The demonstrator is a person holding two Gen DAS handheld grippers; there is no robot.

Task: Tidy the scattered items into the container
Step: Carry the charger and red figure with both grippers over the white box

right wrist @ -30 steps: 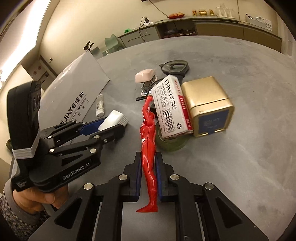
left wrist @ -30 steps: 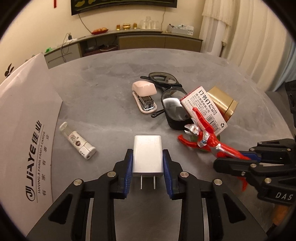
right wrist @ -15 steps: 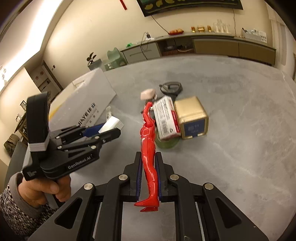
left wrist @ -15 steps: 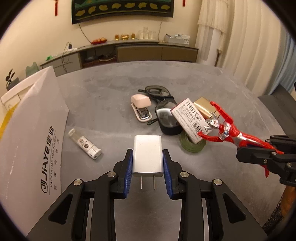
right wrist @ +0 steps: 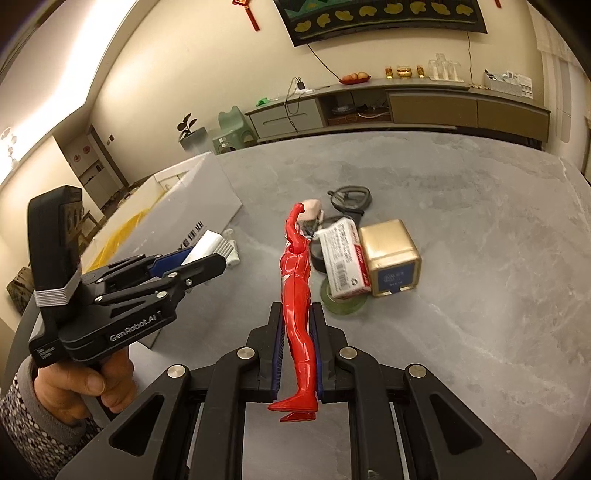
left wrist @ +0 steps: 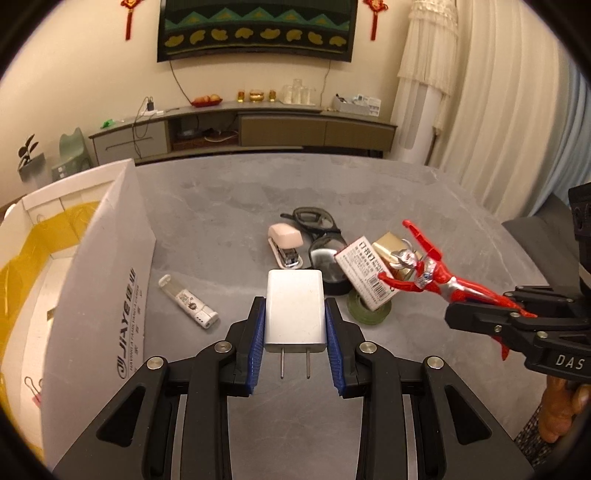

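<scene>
Left gripper (left wrist: 295, 325) pinches a white charger (left wrist: 295, 310) at frame centre, while the right gripper (right wrist: 297, 350) clamps a red figure (right wrist: 297, 295).

Home living rm: TV cabinet (left wrist: 243, 127), curtains (left wrist: 491, 103), wall hanging (left wrist: 255, 29).
</scene>
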